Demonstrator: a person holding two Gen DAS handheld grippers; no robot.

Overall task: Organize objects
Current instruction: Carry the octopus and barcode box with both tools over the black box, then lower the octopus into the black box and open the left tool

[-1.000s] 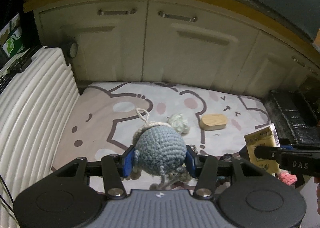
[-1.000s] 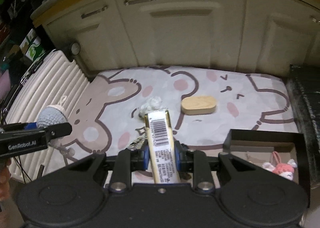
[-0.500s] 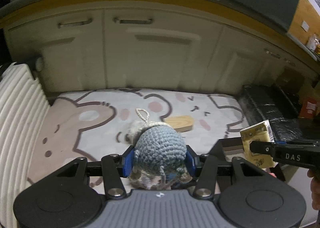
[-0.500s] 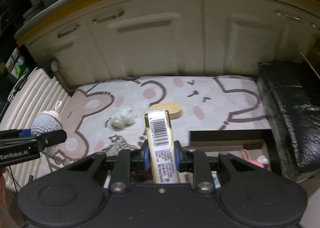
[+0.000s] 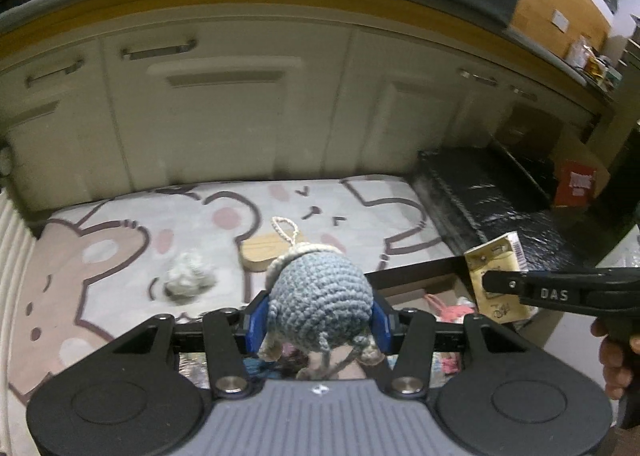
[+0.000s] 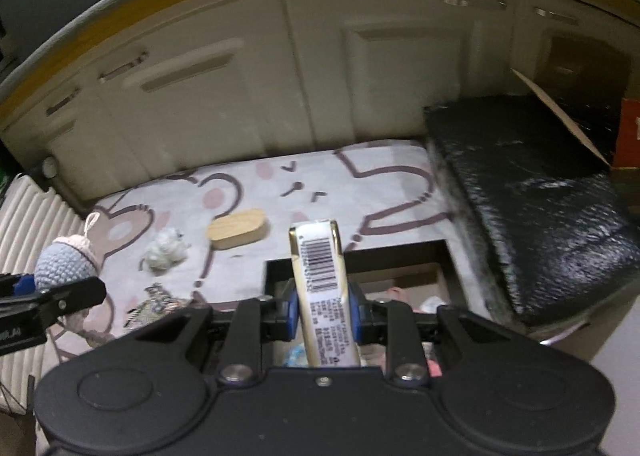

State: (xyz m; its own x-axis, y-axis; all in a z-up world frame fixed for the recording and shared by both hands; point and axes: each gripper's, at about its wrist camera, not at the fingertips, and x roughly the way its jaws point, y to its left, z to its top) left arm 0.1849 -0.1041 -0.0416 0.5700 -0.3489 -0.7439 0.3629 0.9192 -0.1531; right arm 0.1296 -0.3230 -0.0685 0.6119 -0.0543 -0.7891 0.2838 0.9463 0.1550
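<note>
the left gripper is clamped on a round blue-grey crocheted yarn toy with a cream knitted collar and a thin cord loop on top; the blue pads press its two sides, and small yarn legs hang below the pads. the right gripper is clamped on a long gold and white packet with a barcode, glossy and flat, which stands upright between the pads and sticks out above them. both held things hang above the black rectangular box, whose rim is thin and dark; inside it lies a small pink soft toy. behind, on the soft mat printed with cartoon bears, there is an oval box of light wood with a smooth top, and just beside it a small fluffy grey-white ball. a small patterned item lies nearer, too blurred to tell what it is.
</note>
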